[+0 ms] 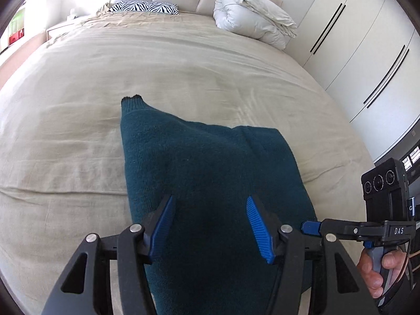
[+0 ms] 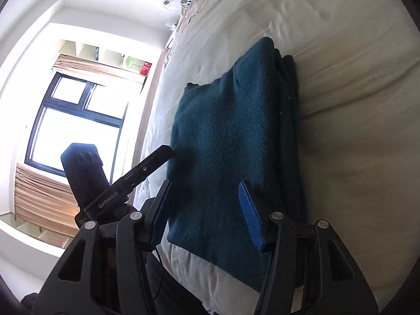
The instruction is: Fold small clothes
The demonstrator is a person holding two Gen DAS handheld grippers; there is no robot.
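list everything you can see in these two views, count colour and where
sweater: 1, dark teal, folded, lying on the bed near its front edge
bed sheet: 1, beige, covers the whole bed
duvet: 1, white, bundled at the head of the bed, right side
pillow: 1, black and white zebra stripes, at the headboard, left side
wardrobe: 1, white with black bar handles, right of the bed
window: 1, dark frame, beige blinds, on the wall beside the bed
left gripper: 1, black with blue pads, open over the sweater
right gripper: 1, black with blue pads, open over the sweater
hand: 1, on the right gripper's handle
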